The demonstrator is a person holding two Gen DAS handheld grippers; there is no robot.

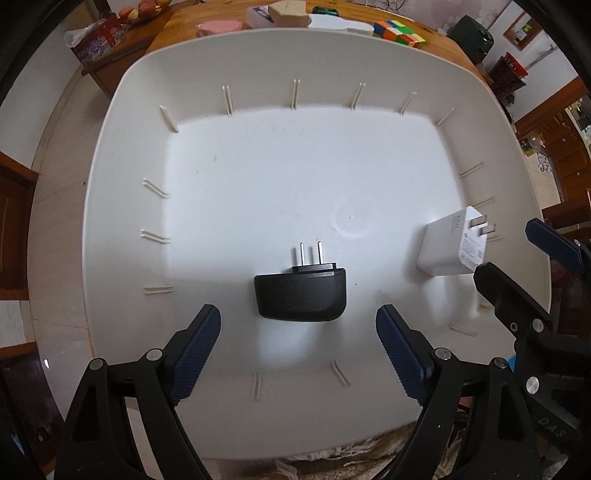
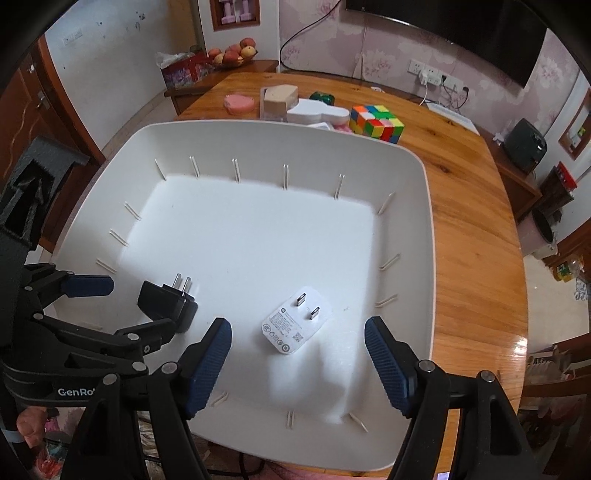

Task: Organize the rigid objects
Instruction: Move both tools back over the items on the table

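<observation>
A large white bin (image 1: 122,155) (image 2: 417,236) sits on a wooden table. A black plug adapter (image 1: 301,293) (image 2: 170,301) lies flat on the bin floor, prongs pointing away. A white charger (image 1: 452,245) (image 2: 295,319) lies to its right, prongs up. My left gripper (image 1: 298,350) is open and empty just behind the black adapter, also showing in the right wrist view (image 2: 122,306). My right gripper (image 2: 298,363) is open and empty just behind the white charger; its fingers (image 1: 554,243) show at the left wrist view's right edge.
Beyond the bin on the table (image 2: 476,236) are a colourful puzzle cube (image 2: 376,122) (image 1: 399,33), a white box (image 2: 317,112), a tan box (image 2: 280,98), a pink round item (image 2: 240,103) and a green item (image 2: 322,98). A fruit bowl (image 2: 232,55) stands on a side cabinet.
</observation>
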